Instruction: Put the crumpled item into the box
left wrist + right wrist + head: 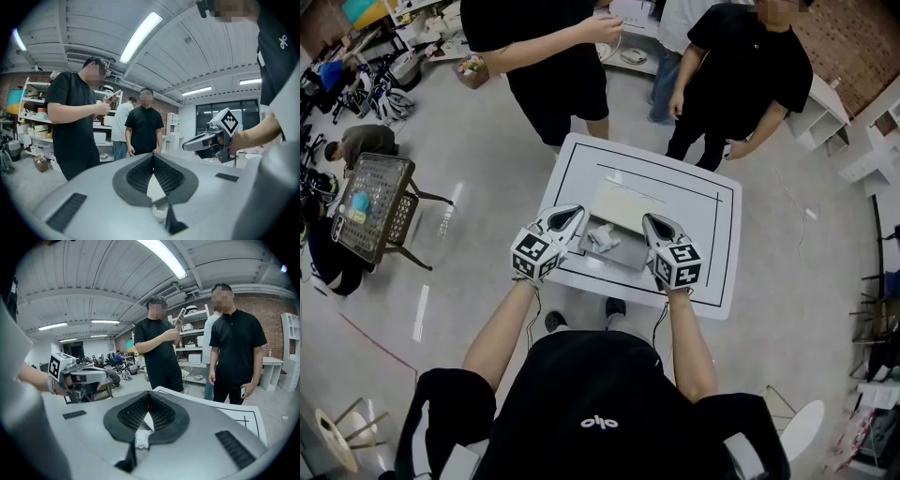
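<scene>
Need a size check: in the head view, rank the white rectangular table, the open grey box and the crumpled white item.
Largest to smallest:
white rectangular table
open grey box
crumpled white item

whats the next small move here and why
Probably open the left gripper and lower it onto the crumpled item. Both it and the right gripper are shut and hold nothing, hovering above the table. The item lies closest to the left gripper's tip, at the left side of the box.
</scene>
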A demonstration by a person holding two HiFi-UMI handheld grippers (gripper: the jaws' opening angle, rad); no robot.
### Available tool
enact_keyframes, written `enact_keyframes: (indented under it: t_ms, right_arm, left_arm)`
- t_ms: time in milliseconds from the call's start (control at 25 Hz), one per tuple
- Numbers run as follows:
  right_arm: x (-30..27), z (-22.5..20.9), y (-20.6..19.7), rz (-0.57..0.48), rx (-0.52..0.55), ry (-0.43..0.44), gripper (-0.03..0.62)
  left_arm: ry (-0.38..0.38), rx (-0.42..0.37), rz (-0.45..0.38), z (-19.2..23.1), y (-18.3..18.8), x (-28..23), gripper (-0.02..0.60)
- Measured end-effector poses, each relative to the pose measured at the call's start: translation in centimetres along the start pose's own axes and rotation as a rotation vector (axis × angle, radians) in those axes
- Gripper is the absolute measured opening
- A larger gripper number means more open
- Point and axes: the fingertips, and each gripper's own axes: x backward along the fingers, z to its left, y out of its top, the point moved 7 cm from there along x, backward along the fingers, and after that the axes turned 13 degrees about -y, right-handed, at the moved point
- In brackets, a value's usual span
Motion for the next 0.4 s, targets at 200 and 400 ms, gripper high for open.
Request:
enact_keyframes:
  t_ms: [200, 400]
  right_arm:
    - [-0.48, 0.11, -0.13, 0.002, -0.001, 0.001, 0.009]
    - [-0.93, 0.1, -0.35, -0.001, -0.003, 0.002, 0.009]
  left_arm:
    - [-0.001, 0.002, 0.002, 0.41, -0.21, 0.05, 0.006]
    - [0.0, 0.002, 0.002, 0.76, -0.54, 0.01, 0.006]
